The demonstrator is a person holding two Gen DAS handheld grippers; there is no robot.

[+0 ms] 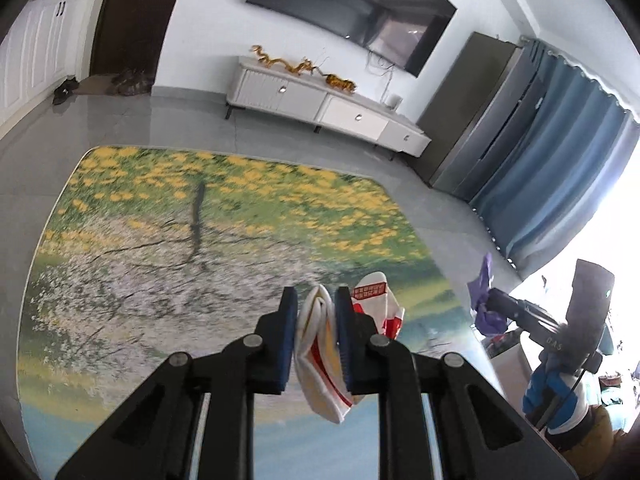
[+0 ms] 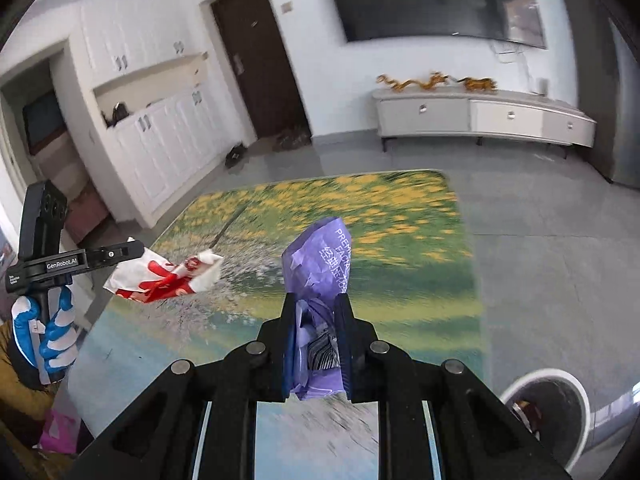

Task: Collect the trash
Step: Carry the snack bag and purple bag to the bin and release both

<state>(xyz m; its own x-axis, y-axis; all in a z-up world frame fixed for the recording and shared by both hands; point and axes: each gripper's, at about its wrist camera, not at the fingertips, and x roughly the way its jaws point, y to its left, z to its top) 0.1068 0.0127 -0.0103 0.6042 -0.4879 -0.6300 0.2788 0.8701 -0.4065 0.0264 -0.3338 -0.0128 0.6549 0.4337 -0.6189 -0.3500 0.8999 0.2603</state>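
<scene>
Bin only in right view; left claw grips red-white wrapper, right claw purple wrapper.

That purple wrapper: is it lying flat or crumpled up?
Crumpled. The purple wrapper is creased and bunched, pinched in the right gripper, off the rug.

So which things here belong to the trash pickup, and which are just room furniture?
Job:
- red-and-white wrapper, in left gripper
- purple wrapper, in right gripper
- white bin

Just there:
- flower rug
- TV
- TV cabinet
- blue curtain
</scene>
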